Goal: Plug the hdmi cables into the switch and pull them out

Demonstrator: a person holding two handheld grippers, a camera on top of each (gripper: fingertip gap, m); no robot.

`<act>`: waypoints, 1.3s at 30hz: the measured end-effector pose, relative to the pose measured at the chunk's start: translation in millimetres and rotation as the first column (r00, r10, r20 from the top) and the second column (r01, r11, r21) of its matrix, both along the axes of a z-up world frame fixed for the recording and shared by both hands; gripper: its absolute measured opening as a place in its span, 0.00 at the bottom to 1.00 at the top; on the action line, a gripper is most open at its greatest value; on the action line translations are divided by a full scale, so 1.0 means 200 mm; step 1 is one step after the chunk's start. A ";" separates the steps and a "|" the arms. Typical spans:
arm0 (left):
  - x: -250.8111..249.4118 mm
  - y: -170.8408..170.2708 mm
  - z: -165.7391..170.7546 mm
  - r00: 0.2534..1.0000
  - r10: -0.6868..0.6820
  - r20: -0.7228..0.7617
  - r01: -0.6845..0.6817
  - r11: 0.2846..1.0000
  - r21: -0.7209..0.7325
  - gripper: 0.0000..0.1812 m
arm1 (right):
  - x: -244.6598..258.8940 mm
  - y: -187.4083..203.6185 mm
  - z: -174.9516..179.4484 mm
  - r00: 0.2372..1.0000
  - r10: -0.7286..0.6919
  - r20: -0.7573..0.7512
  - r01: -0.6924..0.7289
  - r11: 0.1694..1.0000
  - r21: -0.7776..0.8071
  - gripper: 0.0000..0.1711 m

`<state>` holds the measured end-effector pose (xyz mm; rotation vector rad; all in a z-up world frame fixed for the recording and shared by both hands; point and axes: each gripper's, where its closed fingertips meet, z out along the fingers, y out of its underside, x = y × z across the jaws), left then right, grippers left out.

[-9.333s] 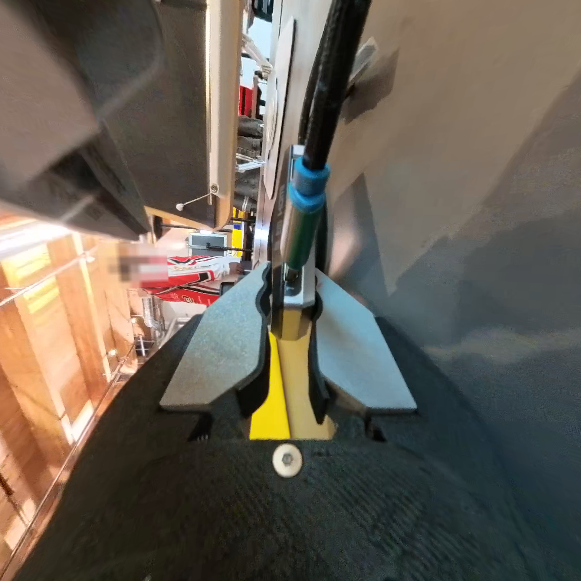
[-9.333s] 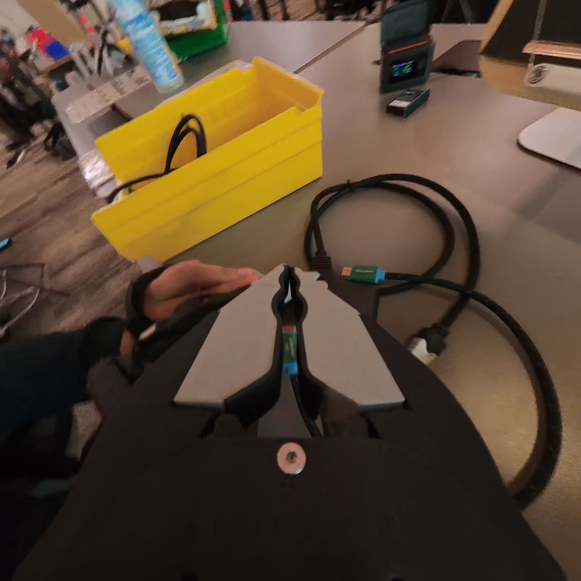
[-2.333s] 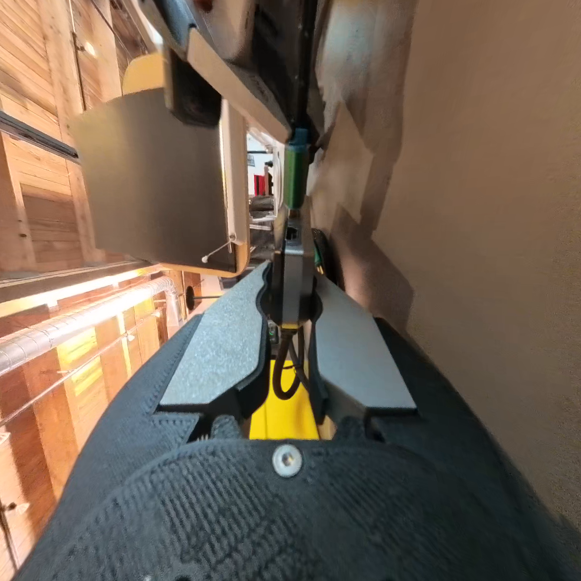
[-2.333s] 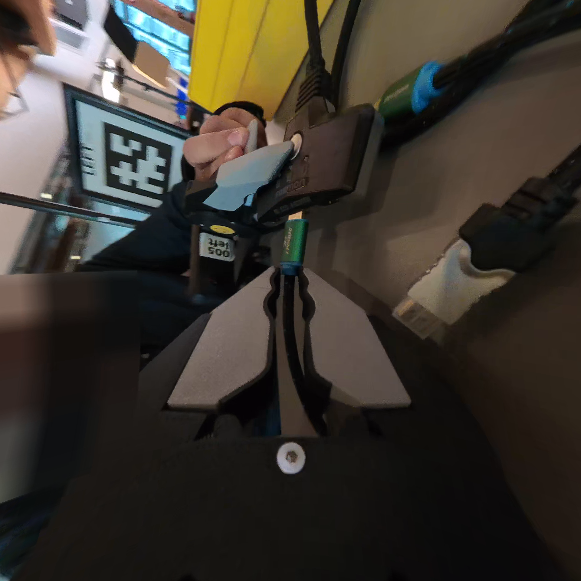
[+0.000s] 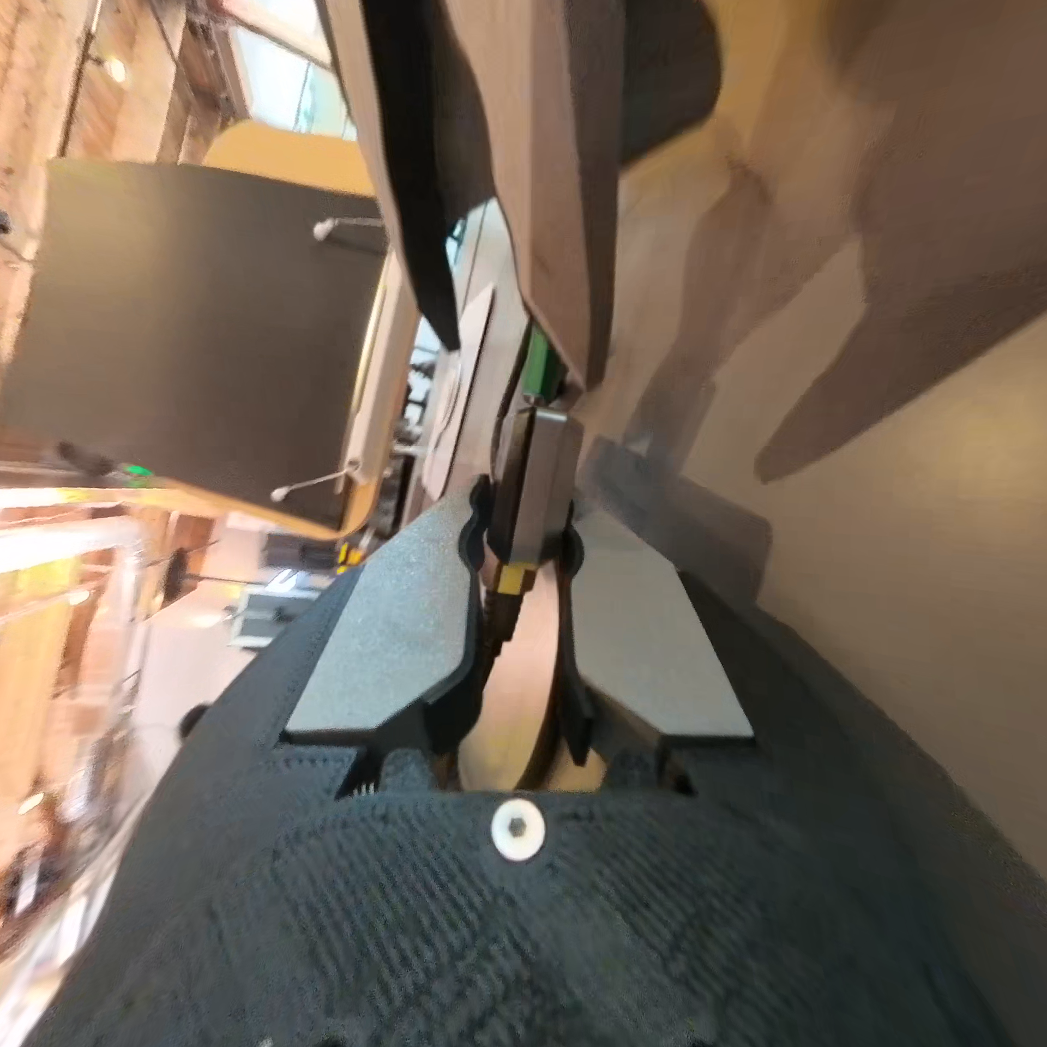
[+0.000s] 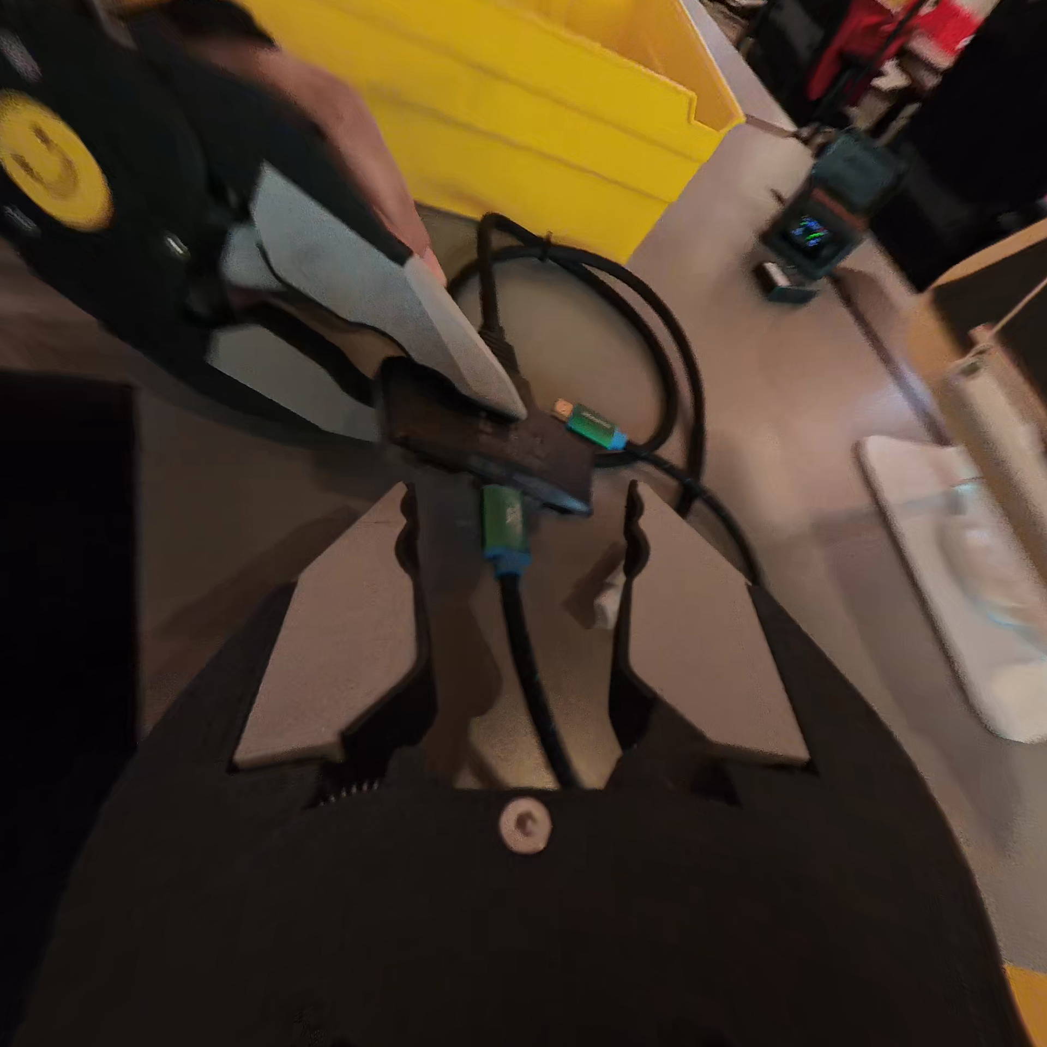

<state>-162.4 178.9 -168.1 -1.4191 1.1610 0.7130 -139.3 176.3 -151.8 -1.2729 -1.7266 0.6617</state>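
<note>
- Centrally, the left gripper (image 5: 524,513) clenches the black switch (image 6: 490,439) above the table (image 6: 793,442).
- One green-and-blue plug (image 6: 504,530) sits in the switch, between the released, wide-apart jaws of the right gripper (image 6: 518,510).
- Another green plug (image 6: 592,424) lies beside the switch; its printing is unreadable.
- Behind stands a yellow bin (image 6: 544,107).

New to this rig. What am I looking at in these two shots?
No robot arm here: a person holds a two-finger gripper in each hand, and each gripper carries a camera that looks along its fingers.

Left wrist view: the left gripper has its jaws clamped on the HDMI switch.

Right wrist view: the right gripper has its jaws wide open around a green plug that sits in the switch. A second green plug lies loose on the table, by a yellow bin.
</note>
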 end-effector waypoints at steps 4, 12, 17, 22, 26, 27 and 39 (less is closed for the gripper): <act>0.06 -0.05 0.03 0.989 -0.102 0.102 0.105 0.994 -0.022 0.12 | -0.04 0.04 -0.06 0.989 -0.082 0.121 0.017 0.888 0.460 0.23; 0.07 -0.07 0.09 0.956 -0.138 0.260 0.155 0.987 -0.047 0.13 | -0.11 0.04 -0.06 0.975 -0.098 0.199 -0.060 0.745 0.664 0.12; -0.02 -0.14 0.32 0.850 -0.211 0.483 0.160 0.977 0.144 0.05 | -0.02 0.22 0.14 0.959 -0.255 0.124 0.108 0.732 0.672 0.11; -0.07 -0.08 0.29 0.862 -0.130 0.490 0.091 0.991 0.101 0.00 | 0.23 0.46 0.63 0.907 -0.419 -0.026 0.353 0.727 0.589 0.11; -0.09 -0.04 0.23 0.896 -0.067 0.438 0.047 0.997 0.057 0.00 | 0.43 0.59 1.14 0.856 -0.508 -0.091 0.462 0.675 0.576 0.11; -0.09 -0.04 0.21 0.906 -0.062 0.418 0.046 0.998 0.050 0.00 | 0.48 0.62 1.26 0.844 -0.526 -0.103 0.479 0.652 0.588 0.11; -0.13 -0.03 0.24 0.890 -0.033 0.454 0.004 0.998 0.066 0.00 | 1.14 0.73 2.25 0.667 -0.680 -0.304 0.679 0.387 0.624 0.11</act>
